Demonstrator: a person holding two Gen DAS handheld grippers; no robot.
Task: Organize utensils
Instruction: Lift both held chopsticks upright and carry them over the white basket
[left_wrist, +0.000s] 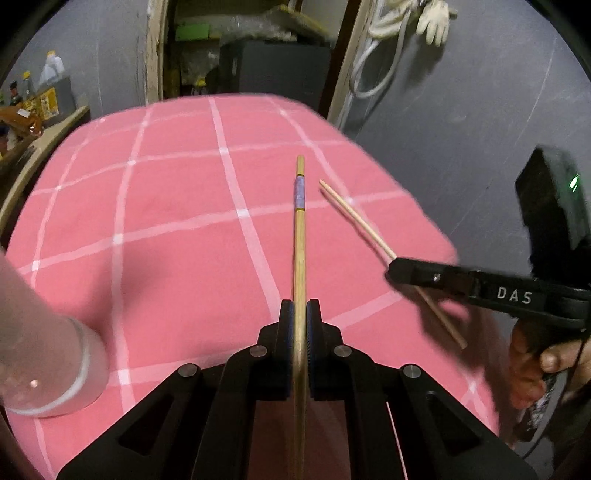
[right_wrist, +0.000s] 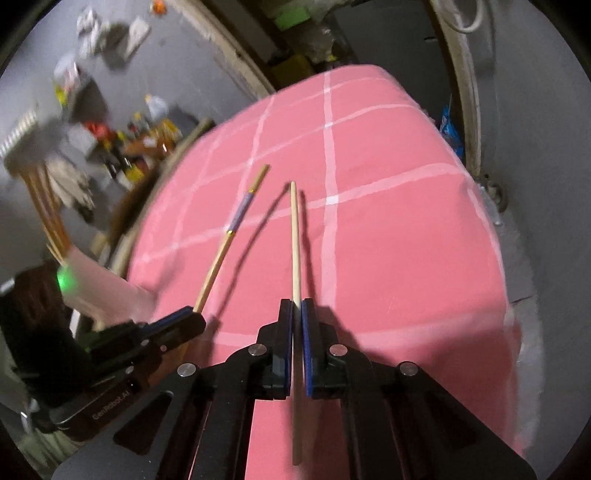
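Clamped tight in the left claw (left_wrist: 300, 314) is a banded chopstick (left_wrist: 300, 236), and the right claw (right_wrist: 297, 314) squeezes a plain chopstick (right_wrist: 294, 240), both lifted over the pink bench (left_wrist: 166, 229), probably headed for the frosted cup (left_wrist: 48, 354).

Both wrist views look steeply down, close over the same pink checked cloth (left_wrist: 166, 221).

Both grippers are black, with angular arms, round silver bolt heads and blue pads lining the fingers. The right gripper (left_wrist: 391, 271) carries white "DAS" lettering on its finger and a boxy black block with a small green light; the left gripper (right_wrist: 197, 319) reads "GenRobot.AI" and shows a green light too.
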